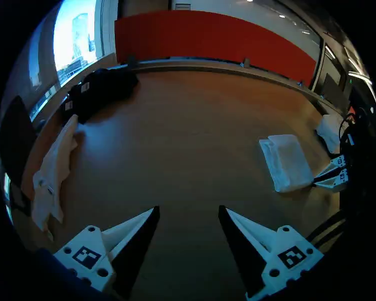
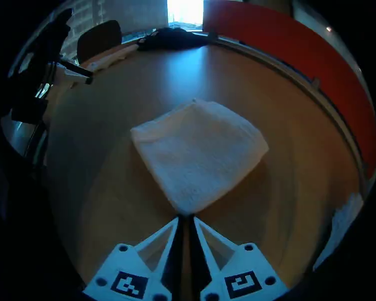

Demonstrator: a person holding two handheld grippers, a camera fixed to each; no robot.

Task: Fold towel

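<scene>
A white towel (image 2: 200, 153), folded into a thick rectangle, lies on the wooden table (image 2: 288, 150) straight ahead of my right gripper (image 2: 186, 219). That gripper's fingers are shut with only a thin slit between them, and their tips sit just short of the towel's near corner. In the left gripper view the same folded towel (image 1: 286, 163) lies at the right, with the right gripper (image 1: 333, 175) at its near right corner. My left gripper (image 1: 188, 210) hovers open over bare table (image 1: 188, 140), far from the towel and holding nothing.
An unfolded pale cloth (image 1: 52, 170) hangs over the table's left edge. A black bag (image 1: 100, 90) sits at the far left corner. Another white cloth (image 1: 331, 130) lies beyond the folded towel. A red partition (image 1: 213, 37) runs along the table's far edge.
</scene>
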